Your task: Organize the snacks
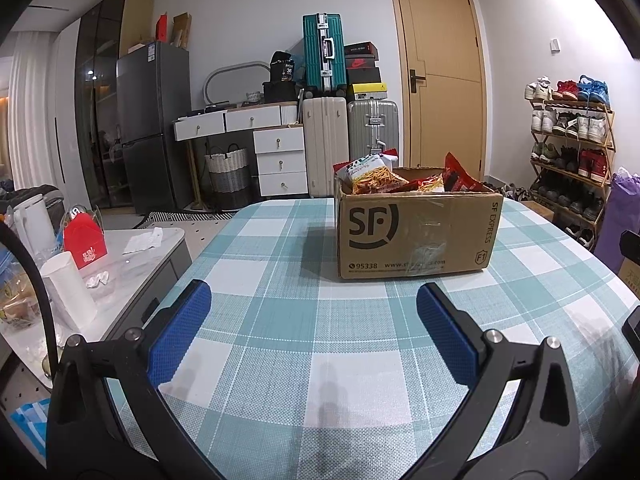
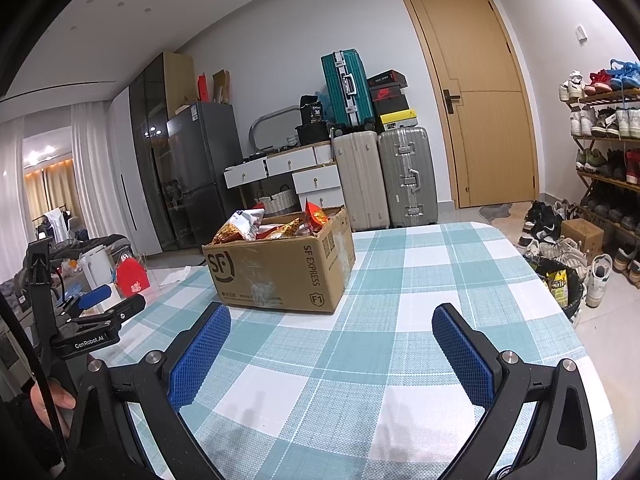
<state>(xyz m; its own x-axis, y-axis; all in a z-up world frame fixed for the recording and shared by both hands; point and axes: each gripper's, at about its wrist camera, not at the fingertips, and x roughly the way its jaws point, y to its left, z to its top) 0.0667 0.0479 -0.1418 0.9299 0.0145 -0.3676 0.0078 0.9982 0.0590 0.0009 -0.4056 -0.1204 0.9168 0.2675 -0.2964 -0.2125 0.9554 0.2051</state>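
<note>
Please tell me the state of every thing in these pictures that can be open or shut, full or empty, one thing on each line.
Left gripper: open, holds nothing, over the table.
Right gripper: open, holds nothing.
Cardboard box: open at the top, upright on the checked tablecloth.
Snack packets: inside the box, sticking up above its rim.
Wooden door: shut.
White drawers: shut.

A teal-and-white checked tablecloth carries a brown cardboard box with black print, holding red and orange snack bags. Gripper pads are blue.
</note>
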